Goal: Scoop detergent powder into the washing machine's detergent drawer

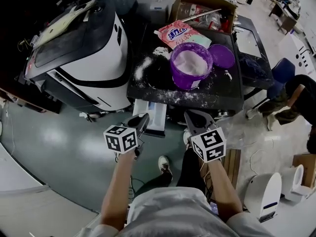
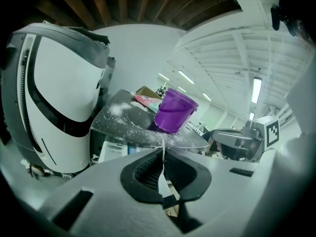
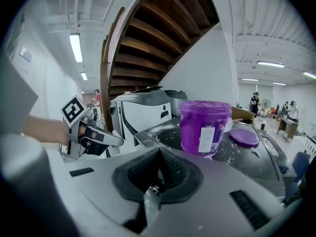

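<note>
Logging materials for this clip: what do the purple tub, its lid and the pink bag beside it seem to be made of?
The purple tub looks like moulded plastic: glossy, slightly translucent wall, with what seems a paper label stuck on. The lid appears to be the same purple plastic, with a smooth sheen. The pink bag is probably thin plastic film, shiny and creased.

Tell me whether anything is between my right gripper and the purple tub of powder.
Nothing visible. The right gripper, shut, looks straight at the purple tub across the dark machine top, which is only dusted with spilled powder. The purple lid lies to the tub's right, off that line.
</note>
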`<state>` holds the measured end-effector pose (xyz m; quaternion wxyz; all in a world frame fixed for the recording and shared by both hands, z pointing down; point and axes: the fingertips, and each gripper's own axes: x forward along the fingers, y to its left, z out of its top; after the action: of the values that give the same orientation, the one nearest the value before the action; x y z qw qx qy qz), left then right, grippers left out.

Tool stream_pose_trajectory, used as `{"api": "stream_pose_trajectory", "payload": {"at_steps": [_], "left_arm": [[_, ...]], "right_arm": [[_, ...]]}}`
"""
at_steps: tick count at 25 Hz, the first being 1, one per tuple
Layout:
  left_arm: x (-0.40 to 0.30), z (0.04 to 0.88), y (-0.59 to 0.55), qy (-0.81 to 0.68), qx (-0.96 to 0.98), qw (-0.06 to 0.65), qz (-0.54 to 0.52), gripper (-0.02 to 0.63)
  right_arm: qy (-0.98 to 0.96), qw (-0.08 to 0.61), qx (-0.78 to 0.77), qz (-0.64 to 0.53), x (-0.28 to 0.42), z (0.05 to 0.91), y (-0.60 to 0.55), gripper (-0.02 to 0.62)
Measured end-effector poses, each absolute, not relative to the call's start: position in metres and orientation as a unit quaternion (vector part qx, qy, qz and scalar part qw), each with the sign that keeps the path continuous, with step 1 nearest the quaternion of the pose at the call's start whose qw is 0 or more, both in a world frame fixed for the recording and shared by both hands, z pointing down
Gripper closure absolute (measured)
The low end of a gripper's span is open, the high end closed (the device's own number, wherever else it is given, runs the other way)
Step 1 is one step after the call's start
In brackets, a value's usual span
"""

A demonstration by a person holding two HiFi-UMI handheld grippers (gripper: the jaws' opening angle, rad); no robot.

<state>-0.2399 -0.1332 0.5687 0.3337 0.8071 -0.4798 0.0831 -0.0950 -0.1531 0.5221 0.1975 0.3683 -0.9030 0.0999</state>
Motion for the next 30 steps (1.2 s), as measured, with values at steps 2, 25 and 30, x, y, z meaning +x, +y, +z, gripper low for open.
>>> {"api": "stream_pose_trajectory", "payload": {"at_steps": [2, 25, 30], "left_arm": [[-0.236, 0.580, -0.135, -0.478, 0.809, 0.325, 0.108, 0.592], [-0.185, 0.643, -0.132, -0.348, 0.831, 0.085, 0.425, 0.592], [-0.179, 0.646, -0.129, -0.317, 0.832, 0.034, 0.455, 0.592]], "right_arm": [[-0.901, 0.202, 0.368, 0.110, -0.092, 0.534, -0.149, 0.591], [-0.882, 0.192, 0.393, 0.177, -0.063, 0.575, -0.139, 0.591], [-0.882, 0.188, 0.393, 0.179, -0.064, 0.575, -0.142, 0.591]]}}
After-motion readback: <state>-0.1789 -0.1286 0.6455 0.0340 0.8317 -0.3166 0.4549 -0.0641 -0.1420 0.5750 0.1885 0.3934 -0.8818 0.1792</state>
